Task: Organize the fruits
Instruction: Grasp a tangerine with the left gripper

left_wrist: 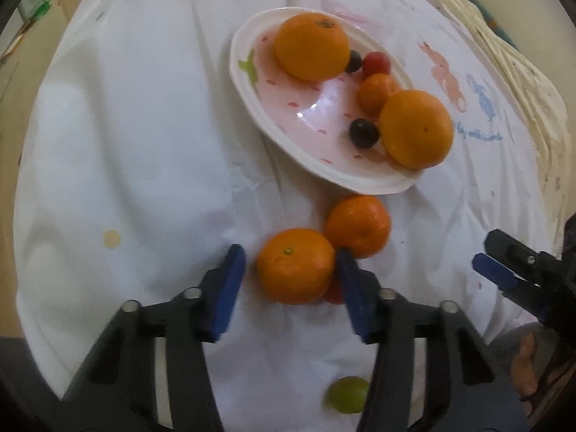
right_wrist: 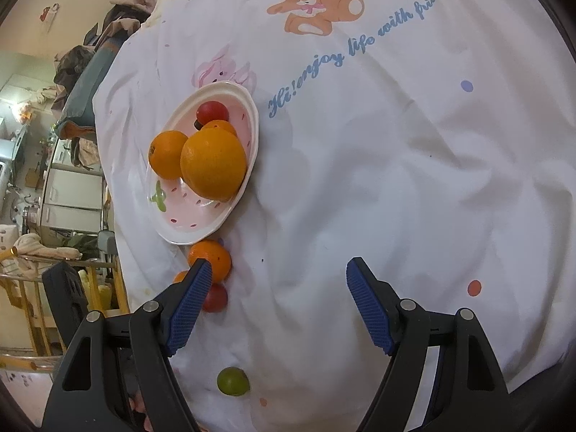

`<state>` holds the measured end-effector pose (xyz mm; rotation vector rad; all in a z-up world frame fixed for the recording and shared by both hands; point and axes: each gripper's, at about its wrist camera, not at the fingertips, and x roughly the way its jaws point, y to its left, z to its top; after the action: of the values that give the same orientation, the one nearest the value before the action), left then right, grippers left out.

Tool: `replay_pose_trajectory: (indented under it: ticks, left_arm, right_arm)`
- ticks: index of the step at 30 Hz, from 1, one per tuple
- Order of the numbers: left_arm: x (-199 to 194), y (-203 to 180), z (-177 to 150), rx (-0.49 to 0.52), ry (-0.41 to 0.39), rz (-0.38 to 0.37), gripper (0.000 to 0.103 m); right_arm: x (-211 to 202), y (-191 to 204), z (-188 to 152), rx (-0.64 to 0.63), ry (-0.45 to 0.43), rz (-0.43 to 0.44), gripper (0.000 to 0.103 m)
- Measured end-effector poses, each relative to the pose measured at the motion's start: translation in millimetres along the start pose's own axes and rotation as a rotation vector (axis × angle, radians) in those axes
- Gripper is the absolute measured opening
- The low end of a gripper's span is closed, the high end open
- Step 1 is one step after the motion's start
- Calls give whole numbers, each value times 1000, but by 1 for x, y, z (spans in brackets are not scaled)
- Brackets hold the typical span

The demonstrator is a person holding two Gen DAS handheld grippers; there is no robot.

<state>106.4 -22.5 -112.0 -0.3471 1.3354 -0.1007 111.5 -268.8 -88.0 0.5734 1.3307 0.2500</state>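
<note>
A pink-and-white bowl holds two big oranges, a small mandarin, a red tomato and dark grapes. My left gripper is open, its fingers on either side of a mandarin on the cloth; the right finger touches it. A second mandarin lies just behind, a red fruit is half hidden under it. A green grape lies near. My right gripper is open and empty over the cloth; it also shows in the left wrist view.
A white printed cloth covers the surface. The bowl, mandarin, red fruit and green grape show in the right wrist view. Room clutter and furniture lie beyond the cloth's left edge.
</note>
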Motion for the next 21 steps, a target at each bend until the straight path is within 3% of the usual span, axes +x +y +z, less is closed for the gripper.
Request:
replay_pose_trajectory:
  ticks: [8,13,17,18,21]
  left_arm:
    - [-9,-3,-2,41,0,36,38]
    - [-32,7,1,18,-82,169,38]
    - [-52,23,7,-51,-126,152,38]
    - [-55,26,8,-60,-136,153,38]
    - [-61,35,8,-80,-143,138,38]
  right_arm:
    - [7,5,-1,-28,22,-18,80]
    - [13,13,-4,-56,51,-38,80]
    - [26,28,-12,-104,106,-48,80]
    - [29,32,-14,-117,119,-43,79]
    - [39,54,-20,-209,136,-59,61]
